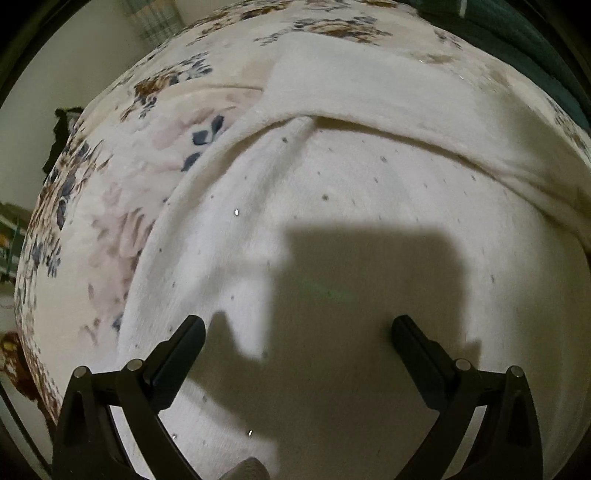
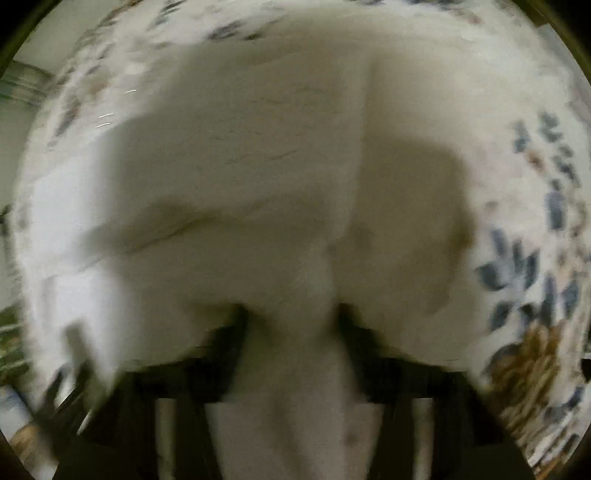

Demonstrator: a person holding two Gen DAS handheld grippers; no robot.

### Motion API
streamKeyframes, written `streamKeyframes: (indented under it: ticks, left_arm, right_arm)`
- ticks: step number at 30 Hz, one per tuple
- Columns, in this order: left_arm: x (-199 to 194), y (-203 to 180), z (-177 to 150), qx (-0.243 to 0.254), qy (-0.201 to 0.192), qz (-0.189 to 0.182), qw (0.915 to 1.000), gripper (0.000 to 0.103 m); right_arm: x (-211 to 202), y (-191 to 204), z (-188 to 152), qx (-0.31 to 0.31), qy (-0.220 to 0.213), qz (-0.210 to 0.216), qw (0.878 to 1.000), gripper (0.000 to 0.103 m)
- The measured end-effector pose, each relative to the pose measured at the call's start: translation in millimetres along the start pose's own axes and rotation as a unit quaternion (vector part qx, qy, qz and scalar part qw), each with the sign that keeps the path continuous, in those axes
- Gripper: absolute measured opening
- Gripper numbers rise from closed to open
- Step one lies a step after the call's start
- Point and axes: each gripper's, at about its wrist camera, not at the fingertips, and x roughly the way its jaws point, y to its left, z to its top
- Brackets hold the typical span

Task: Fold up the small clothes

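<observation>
A white fuzzy garment (image 1: 332, 192) with small grey dots lies spread on a floral bedspread (image 1: 110, 206). A sleeve or folded band (image 1: 369, 92) crosses its far side. My left gripper (image 1: 299, 328) hovers just above the garment, open and empty, its shadow on the cloth. In the blurred right wrist view, my right gripper (image 2: 291, 314) is shut on a bunched fold of the same white garment (image 2: 258, 166), which runs between the fingers (image 2: 236, 332) and bulges up in front of them.
The floral bedspread (image 2: 535, 258) surrounds the garment. A dark green cloth (image 1: 517, 33) lies at the far right. A pale wall and a dark object (image 1: 62, 129) are beyond the bed's left edge.
</observation>
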Motion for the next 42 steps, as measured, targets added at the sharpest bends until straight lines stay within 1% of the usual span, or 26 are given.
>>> streamKeyframes:
  ticks: [2,3,6,7,9,10,11,12,14,16,17,18,20,23,26,27,28,29,30,31,32,33,36,38,41,42]
  left_arm:
    - [-3.1,3.0,-4.8,0.011,0.0,-0.004,0.9999,0.103]
    - [-5.5,3.9,-7.1,0.017,0.0,-0.009,0.9998,0.103]
    - [-15.6,0.9,-12.1,0.03,-0.005,-0.021,0.9993,0.103]
    - [-19.0,-2.5,-14.1,0.035,-0.005,-0.023,0.9991,0.103]
    - [-28.5,-5.8,-17.2,0.045,-0.008,-0.029,0.9985,0.103]
    - [-34.0,-8.5,-18.5,0.051,-0.009,-0.035,0.9981,0.103]
    - [-40.9,-12.1,-21.1,0.058,-0.009,-0.041,0.9975,0.103]
    - [-51.4,-18.7,-26.3,0.067,-0.012,-0.052,0.9963,0.103]
    - [-70.7,-36.5,-40.2,0.089,-0.014,-0.078,0.9928,0.103]
    - [-88.4,-62.1,-60.7,0.126,-0.009,-0.099,0.9869,0.103]
    - [-97.9,-83.3,-78.6,0.149,0.0,-0.115,0.9822,0.103]
    - [-102.6,-99.9,-92.8,0.162,0.01,-0.126,0.9786,0.103]
    - [-108.0,-131.2,-118.0,0.18,0.031,-0.14,0.9732,0.103]
    - [-108.5,-188.2,-158.2,0.197,0.068,-0.153,0.966,0.103]
    - [-97.5,-240.5,-185.2,0.207,0.092,-0.132,0.9652,0.103]
    - [-92.5,-255.2,-190.7,0.206,0.094,-0.116,0.9671,0.102]
    - [-89.8,-265.3,-193.1,0.202,0.091,-0.103,0.9697,0.094]
    - [-88.7,-271.6,-193.7,0.196,0.087,-0.097,0.9719,0.075]
    - [-89.4,-277.2,-193.3,0.189,0.079,-0.095,0.9741,0.061]
    - [-91.3,-280.8,-192.9,0.187,0.072,-0.089,0.9757,0.035]
    - [-94.9,-284.1,-192.1,0.186,0.063,-0.077,0.9776,0.019]
    - [-98.9,-284.7,-191.5,0.182,0.058,-0.069,0.9793,0.012]
    - [-111.6,-277.0,-189.2,0.154,0.047,-0.076,0.9841,0.009]
    - [-118.9,-273.0,-188.3,0.146,0.042,-0.076,0.9854,0.009]
    - [-128.9,-270.8,-186.1,0.144,0.037,-0.073,0.9862,0.008]
    - [-131.2,-272.2,-184.9,0.146,0.038,-0.071,0.986,0.008]
  right_arm:
    - [-5.2,-17.0,-3.1,0.05,-0.02,-0.012,0.998,0.018]
    - [-7.7,-22.3,-6.0,0.064,-0.021,-0.024,0.997,0.018]
    - [-8.1,-16.3,-9.2,0.058,-0.015,-0.036,0.998,0.018]
    - [-8.4,-13.5,-8.5,0.057,-0.008,-0.034,0.998,0.021]
    - [-6.5,-4.6,-9.6,0.064,0.02,0.01,0.998,0.022]
    - [-13.3,-6.5,-11.2,0.068,0.03,0.025,0.997,0.03]
    - [-24.3,-10.0,-15.3,0.068,0.034,0.028,0.997,0.036]
    - [-34.7,-15.4,-20.3,0.068,0.034,0.035,0.996,0.045]
    - [-51.2,-31.7,-30.4,0.07,0.039,0.05,0.996,0.048]
    - [-61.9,-53.5,-43.0,0.077,0.055,0.057,0.994,0.048]
    - [-66.0,-68.7,-49.8,0.082,0.065,0.061,0.993,0.048]
    - [-65.9,-83.0,-47.0,0.084,0.07,0.063,0.992,0.048]
    - [-63.0,-115.5,-55.1,0.082,0.085,0.07,0.99,0.048]
    - [-58.2,-162.4,-49.7,0.076,0.093,0.073,0.99,0.048]
    - [-50.9,-184.2,-25.8,0.075,0.095,0.107,0.987,0.048]
    - [-48.3,-186.8,-15.1,0.072,0.093,0.121,0.986,0.048]
    - [-46.1,-188.9,-2.6,0.068,0.089,0.135,0.984,0.05]
    - [-43.7,-188.3,10.6,0.063,0.086,0.15,0.983,0.053]
    - [-40.7,-186.5,23.7,0.057,0.083,0.166,0.981,0.055]
    - [-36.4,-180.7,40.0,0.052,0.079,0.186,0.978,0.055]
    - [-30.0,-172.8,57.5,0.044,0.08,0.209,0.974,0.055]
    - [-24.2,-166.2,71.2,0.04,0.083,0.226,0.97,0.055]
    - [6.5,-133.3,124.3,0.04,0.093,0.285,0.953,0.055]
    - [29.0,-118.7,151.7,0.063,0.101,0.317,0.941,0.055]
    - [65.9,-93.6,179.5,0.092,0.124,0.361,0.919,0.055]
    - [75.9,-84.3,185.5,0.094,0.138,0.369,0.914,0.055]
